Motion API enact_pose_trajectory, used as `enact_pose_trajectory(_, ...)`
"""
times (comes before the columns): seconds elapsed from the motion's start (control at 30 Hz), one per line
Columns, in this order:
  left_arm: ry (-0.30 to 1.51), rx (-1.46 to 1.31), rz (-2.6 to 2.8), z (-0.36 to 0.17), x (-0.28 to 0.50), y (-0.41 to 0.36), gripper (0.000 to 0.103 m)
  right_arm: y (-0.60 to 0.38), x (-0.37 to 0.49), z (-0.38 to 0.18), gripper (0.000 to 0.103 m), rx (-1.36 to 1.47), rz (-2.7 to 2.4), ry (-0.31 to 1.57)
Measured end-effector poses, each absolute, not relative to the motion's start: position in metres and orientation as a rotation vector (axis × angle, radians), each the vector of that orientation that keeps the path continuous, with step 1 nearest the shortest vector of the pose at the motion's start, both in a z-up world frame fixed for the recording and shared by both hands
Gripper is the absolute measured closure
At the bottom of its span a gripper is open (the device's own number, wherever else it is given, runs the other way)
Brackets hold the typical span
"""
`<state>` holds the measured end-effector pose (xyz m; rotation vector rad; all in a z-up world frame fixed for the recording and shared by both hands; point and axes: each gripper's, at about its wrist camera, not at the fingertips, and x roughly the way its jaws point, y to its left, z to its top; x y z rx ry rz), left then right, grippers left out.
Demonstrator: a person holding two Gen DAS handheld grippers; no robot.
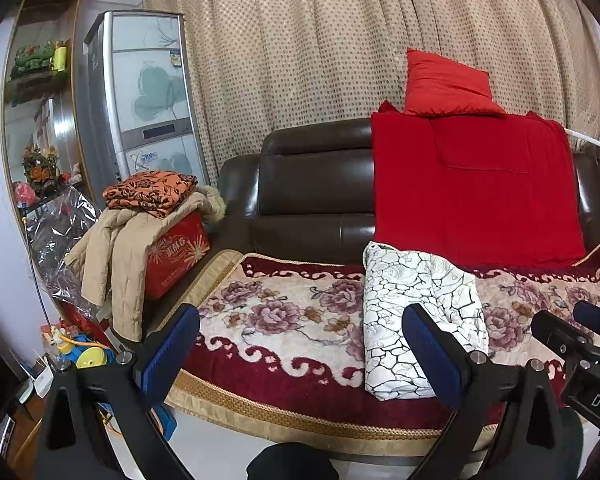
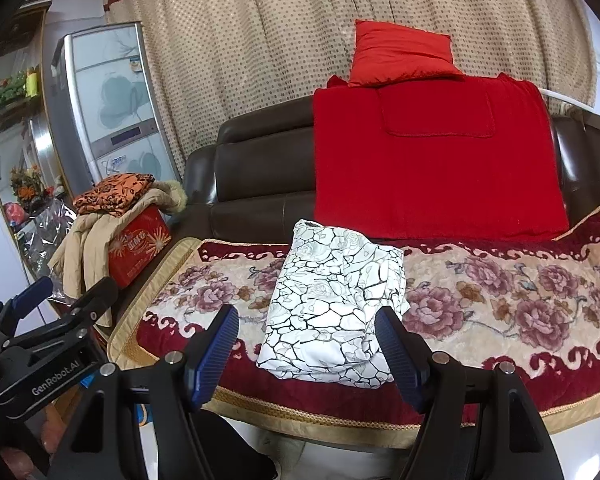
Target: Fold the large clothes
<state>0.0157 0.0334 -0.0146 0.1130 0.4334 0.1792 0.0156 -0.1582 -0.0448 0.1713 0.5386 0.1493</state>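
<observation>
Folded white garment w/ black crackle-and-rose print lies on the floral red-and-cream plush sofa cover, near its front edge, roughly mid-seat. Right hand-held gripper: blue-padded jaws wide, in front of the garment, not touching. Left hand-held gripper: jaws wide, empty, to the garment's left. Behind: dark brown leather sofa w/ red blanket over backrest, red cushion on top.

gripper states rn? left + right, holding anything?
Left gripper: open, holding nothing, clear of the white patterned garment.
Right gripper: open, holding nothing, poised in front of the same folded garment on the floral sofa cover.
</observation>
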Motion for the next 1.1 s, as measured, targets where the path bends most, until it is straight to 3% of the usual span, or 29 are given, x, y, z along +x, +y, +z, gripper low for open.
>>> enact_pose_trajectory(0.43, 0.417, 0.127, 0.186, -0.008, 0.032, 0.027, 0.002, -0.166, 0.036, -0.050, 0.029, 0.181, 0.137, 0.557)
enact_pose_trajectory(1.1, 0.507, 0.182, 0.143, -0.045, 0.086, 0.002, 0.002, -0.183, 0.090, -0.087, 0.029, 0.228, 0.106, 0.628)
